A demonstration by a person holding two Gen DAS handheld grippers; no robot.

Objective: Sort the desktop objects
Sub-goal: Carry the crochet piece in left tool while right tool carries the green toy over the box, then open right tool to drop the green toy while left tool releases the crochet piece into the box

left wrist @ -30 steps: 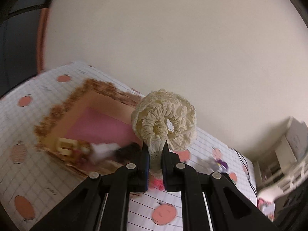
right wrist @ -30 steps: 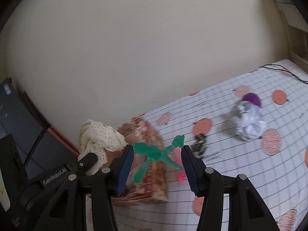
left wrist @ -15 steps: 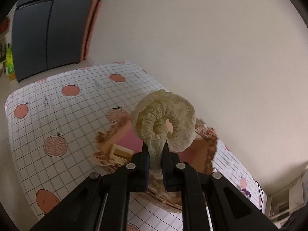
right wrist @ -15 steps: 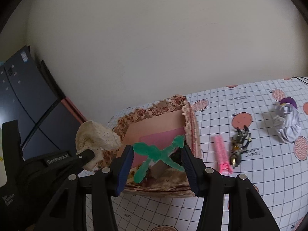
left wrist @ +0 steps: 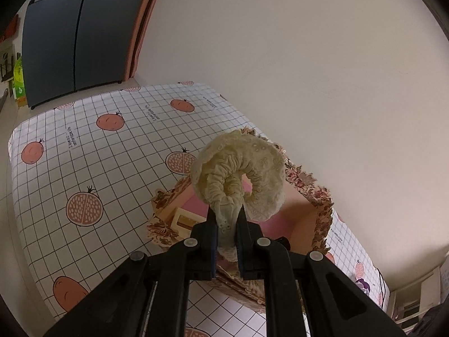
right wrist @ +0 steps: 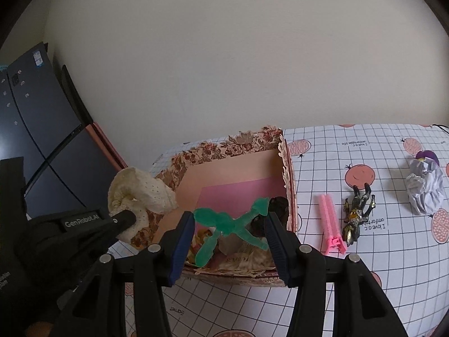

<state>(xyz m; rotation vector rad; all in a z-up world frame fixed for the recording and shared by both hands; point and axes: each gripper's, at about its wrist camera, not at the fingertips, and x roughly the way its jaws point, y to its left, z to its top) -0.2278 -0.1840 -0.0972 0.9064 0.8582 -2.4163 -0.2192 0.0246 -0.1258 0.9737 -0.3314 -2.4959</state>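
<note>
Pale wall fills the upper part of both views, and below it lies a tablecloth (left wrist: 118,151) with a black grid and pomegranate prints. Through my left wrist camera, my left gripper (left wrist: 226,226) is clamped tight on a cream lace scrunchie (left wrist: 241,174), which stands up at centre frame above the open floral box (left wrist: 317,196) with its pink floor. Through my right wrist camera, my right gripper (right wrist: 228,230) stands about half wide, its blue pads pressing the ends of a green hair clip (right wrist: 227,224) held crosswise at lower centre, in front of the same box (right wrist: 233,146). Dark and light items lie inside the box, too jumbled to name. To the right of the box on the cloth rest a pink clip (right wrist: 331,224), then a dark metallic clip (right wrist: 357,214), and near the right edge a crumpled paper ball (right wrist: 425,189). At the left of that view my left gripper (right wrist: 126,217) shows with the scrunchie (right wrist: 140,191), beside the box's left wall.
</note>
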